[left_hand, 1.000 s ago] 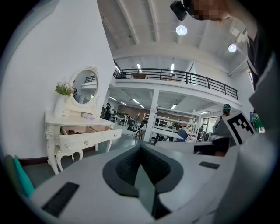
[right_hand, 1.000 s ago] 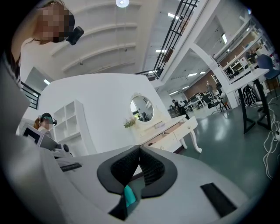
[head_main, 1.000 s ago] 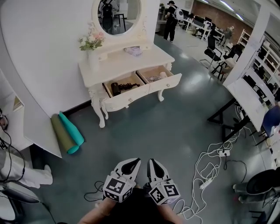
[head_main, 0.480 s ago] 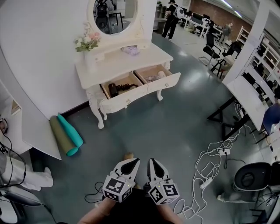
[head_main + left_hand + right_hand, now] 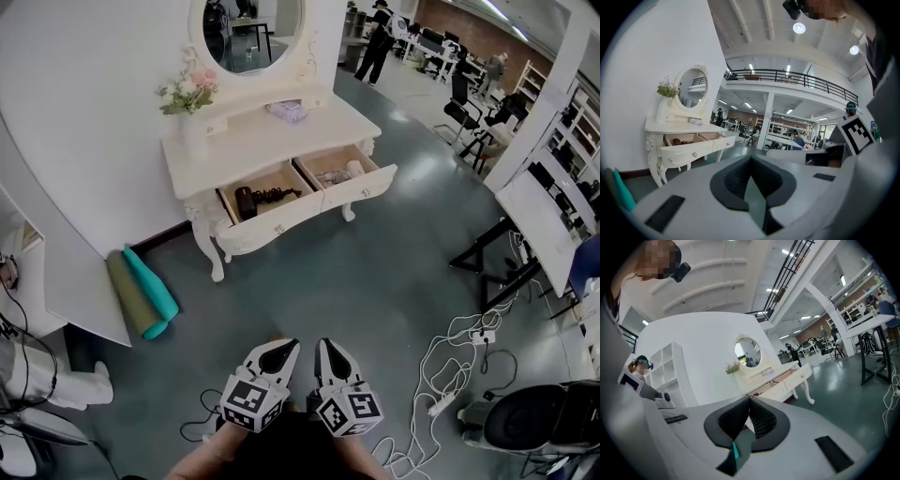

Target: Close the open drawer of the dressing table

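Observation:
The white dressing table (image 5: 253, 141) stands against the curved wall, far ahead of me. Both of its drawers are pulled out: the left drawer (image 5: 281, 225) holds a dark hair dryer (image 5: 246, 200), and the right drawer (image 5: 361, 190) holds small items. My left gripper (image 5: 284, 349) and right gripper (image 5: 327, 349) hang side by side low in the head view, well short of the table, both shut and empty. The left gripper view shows the table (image 5: 675, 126) at left beyond the shut left gripper (image 5: 751, 158). The right gripper view shows the table (image 5: 773, 373) mid-frame past the right gripper (image 5: 750, 400).
A vase of flowers (image 5: 192, 94) and an oval mirror (image 5: 246, 33) sit on the table. Rolled green mats (image 5: 141, 286) lie on the floor at left. White cables (image 5: 459, 356), a black-legged desk (image 5: 525, 216) and a chair (image 5: 534, 422) are at right.
The dressing table has shifted slightly lower and rightward in the head view as the view moved. Both grippers stay shut, side by side.

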Demonstrator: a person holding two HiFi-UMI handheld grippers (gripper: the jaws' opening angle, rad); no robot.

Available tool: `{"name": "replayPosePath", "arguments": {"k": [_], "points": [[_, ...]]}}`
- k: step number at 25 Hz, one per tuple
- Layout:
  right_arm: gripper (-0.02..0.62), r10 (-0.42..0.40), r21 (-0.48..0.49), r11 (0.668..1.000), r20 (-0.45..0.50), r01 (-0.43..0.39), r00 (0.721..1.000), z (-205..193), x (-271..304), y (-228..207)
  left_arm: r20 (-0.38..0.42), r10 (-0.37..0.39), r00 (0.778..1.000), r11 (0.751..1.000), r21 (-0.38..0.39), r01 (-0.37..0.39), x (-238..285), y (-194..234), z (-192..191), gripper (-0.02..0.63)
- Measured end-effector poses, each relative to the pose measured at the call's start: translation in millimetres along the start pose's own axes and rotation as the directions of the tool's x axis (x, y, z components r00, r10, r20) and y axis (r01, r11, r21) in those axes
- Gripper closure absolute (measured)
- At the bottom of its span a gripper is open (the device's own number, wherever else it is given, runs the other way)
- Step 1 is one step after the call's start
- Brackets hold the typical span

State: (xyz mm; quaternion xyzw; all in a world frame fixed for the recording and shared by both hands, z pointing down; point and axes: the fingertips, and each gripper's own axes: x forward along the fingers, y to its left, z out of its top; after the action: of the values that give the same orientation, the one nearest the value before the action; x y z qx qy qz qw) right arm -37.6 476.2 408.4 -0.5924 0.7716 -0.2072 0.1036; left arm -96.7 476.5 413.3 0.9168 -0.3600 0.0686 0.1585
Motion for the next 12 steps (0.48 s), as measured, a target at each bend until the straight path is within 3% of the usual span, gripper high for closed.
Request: {"name": "replayPosePath", "arguments": {"k": [12], "points": [[0.597, 0.031, -0.011, 0.999, -0.031, -0.031, 0.999, 37, 100, -23, 0.009, -0.008, 1.0, 1.0, 0.023, 0.007, 86, 64, 59, 0.58]]}}
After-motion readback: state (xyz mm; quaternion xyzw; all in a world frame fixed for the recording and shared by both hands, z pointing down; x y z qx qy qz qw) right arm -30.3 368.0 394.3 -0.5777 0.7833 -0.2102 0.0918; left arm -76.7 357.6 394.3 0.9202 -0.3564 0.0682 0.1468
